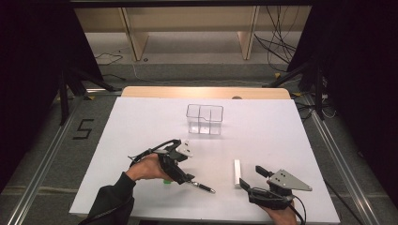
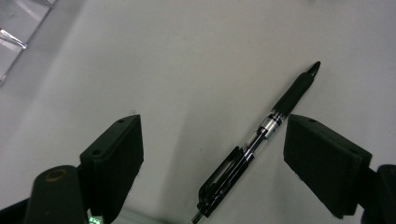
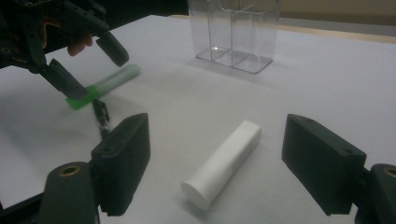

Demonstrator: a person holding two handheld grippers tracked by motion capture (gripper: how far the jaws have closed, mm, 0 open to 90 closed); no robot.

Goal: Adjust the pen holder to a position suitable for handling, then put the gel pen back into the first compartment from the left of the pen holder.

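The pen (image 2: 256,140) is black with a silver band. The tube (image 3: 223,163) is white, the marker (image 3: 105,85) green-capped, the table (image 1: 141,122) white.

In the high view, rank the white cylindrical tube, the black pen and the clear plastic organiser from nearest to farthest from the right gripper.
From the right gripper:
1. White cylindrical tube, lying just beyond its jaws.
2. Black pen, farther to its left, at the left gripper.
3. Clear plastic organiser, standing at the table's far middle.

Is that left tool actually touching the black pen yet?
Apart. In the left gripper view the pen lies on the table between the open jaws of the left tool, with white table showing on both sides of it.
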